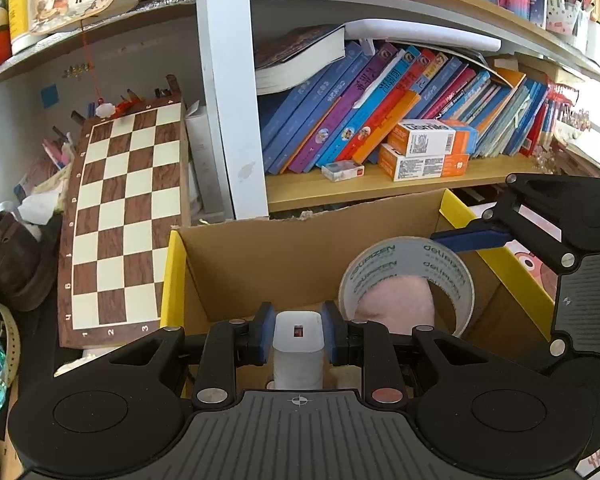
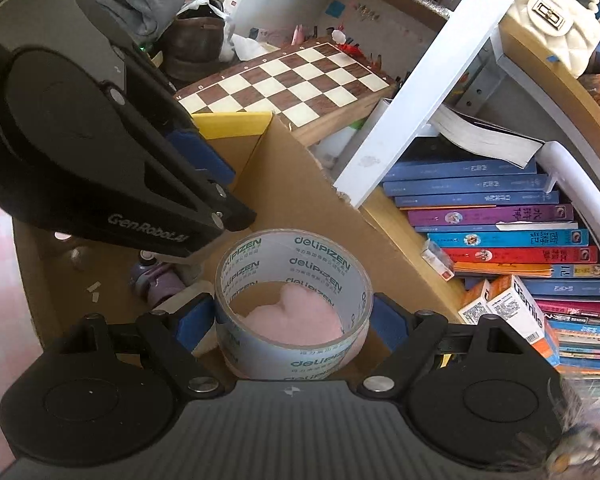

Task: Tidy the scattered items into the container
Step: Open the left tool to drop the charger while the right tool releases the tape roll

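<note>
Here, left gripper [image 1: 298, 338] tight around a white bottle [image 1: 298, 346], right gripper [image 2: 294, 320] wide around a tape roll [image 2: 294, 304], over the cardboard box [image 1: 260, 256].

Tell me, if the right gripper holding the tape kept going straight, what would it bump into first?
Probably the pink soft thing lying in the cardboard box: it shows through the tape roll the right gripper carries. Depth is unclear.

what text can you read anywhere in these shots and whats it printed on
"deli PIZEN": repeated around the tape roll held in the right gripper.
"GenRobot.AI": on the left gripper, seen from the right wrist.
"Darlie": orange and white box on the shelf.
"1 2 3": chessboard edge.
Book spines: too small to read.
</note>
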The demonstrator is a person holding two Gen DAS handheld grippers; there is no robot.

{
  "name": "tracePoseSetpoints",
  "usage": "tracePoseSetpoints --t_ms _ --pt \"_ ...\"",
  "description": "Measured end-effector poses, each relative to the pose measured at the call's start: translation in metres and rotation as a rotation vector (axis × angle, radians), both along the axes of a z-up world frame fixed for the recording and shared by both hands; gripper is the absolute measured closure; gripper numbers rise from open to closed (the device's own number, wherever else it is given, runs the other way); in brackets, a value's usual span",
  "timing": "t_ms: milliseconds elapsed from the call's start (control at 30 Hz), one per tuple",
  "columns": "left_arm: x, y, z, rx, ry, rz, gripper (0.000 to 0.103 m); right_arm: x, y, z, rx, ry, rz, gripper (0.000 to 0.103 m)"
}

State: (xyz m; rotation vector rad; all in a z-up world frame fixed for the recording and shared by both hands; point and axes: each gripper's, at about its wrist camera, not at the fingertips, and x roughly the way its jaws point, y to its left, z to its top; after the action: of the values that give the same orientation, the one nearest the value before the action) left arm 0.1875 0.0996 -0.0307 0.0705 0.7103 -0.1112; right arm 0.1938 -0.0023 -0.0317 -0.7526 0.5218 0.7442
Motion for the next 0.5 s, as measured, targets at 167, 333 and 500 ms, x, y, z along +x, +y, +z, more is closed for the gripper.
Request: tracePoseSetpoints --t_ms 167,333,500 --pt "0.003 -0.002 0.0 0.009 0.004 0.0 0.079 0.001 0.001 0.001 0.005 0.0 0.002 0.019" --pt "0.002 -0.002 0.004 0.01 -0.002 0.008 0.064 0.001 0.0 0.002 0.006 -0.002 0.0 0.019" --pt "-0.003 -0.005 0.012 0.029 -0.027 0.014 0.038 -0.003 -0.003 0.007 0.012 -0.019 -0.011 0.016"
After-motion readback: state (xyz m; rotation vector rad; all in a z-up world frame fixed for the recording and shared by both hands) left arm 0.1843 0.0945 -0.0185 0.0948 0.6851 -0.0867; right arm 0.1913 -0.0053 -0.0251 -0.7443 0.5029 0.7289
